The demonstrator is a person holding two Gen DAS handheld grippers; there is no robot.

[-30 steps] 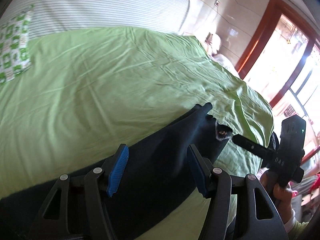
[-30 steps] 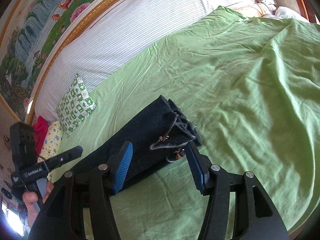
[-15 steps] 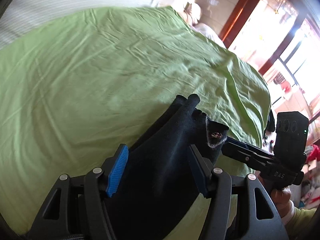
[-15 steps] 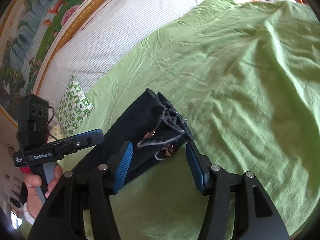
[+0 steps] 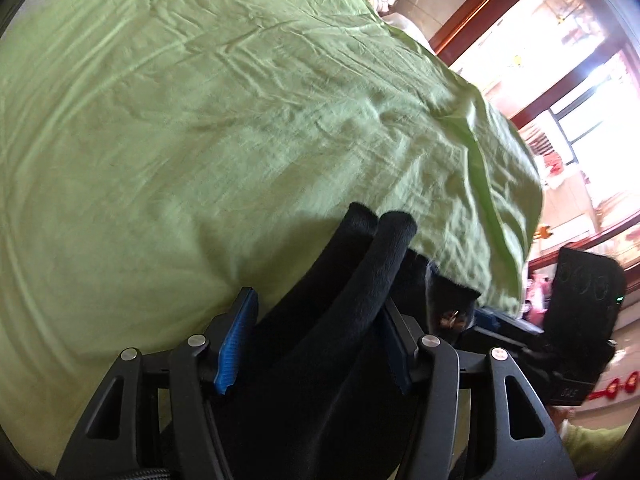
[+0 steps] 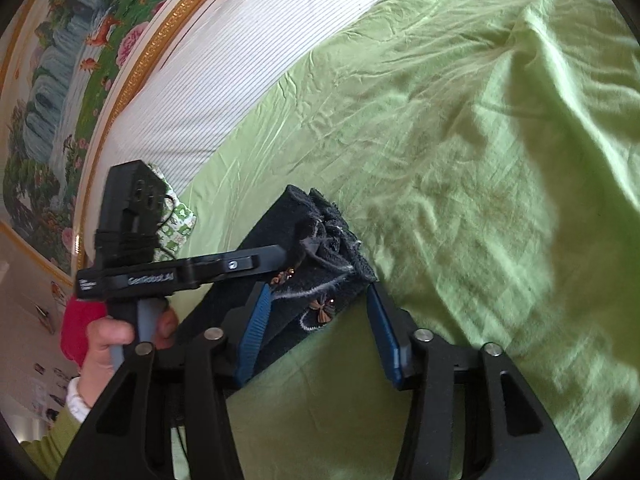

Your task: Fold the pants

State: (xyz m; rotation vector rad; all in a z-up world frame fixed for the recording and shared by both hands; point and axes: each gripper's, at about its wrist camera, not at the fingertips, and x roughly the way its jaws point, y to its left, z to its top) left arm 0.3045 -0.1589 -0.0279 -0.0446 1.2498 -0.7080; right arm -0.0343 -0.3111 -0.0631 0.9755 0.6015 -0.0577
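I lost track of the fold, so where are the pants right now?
The dark pants lie on the green sheet near its front edge, their bunched end between the open right hand-held gripper fingers.

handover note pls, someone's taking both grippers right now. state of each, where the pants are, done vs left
Left gripper: jaws apart, dark pants draped between the blue pads, not visibly pinched.
Right gripper: open, at the frayed hem end of the pants, gripping nothing.
Pants: long narrow strip on the green sheet, legs stacked lengthwise, with the hem end bunched.
Done: the lengthwise fold, apparently.
Left: probably close on an end, fold the strip across its length, then flatten.
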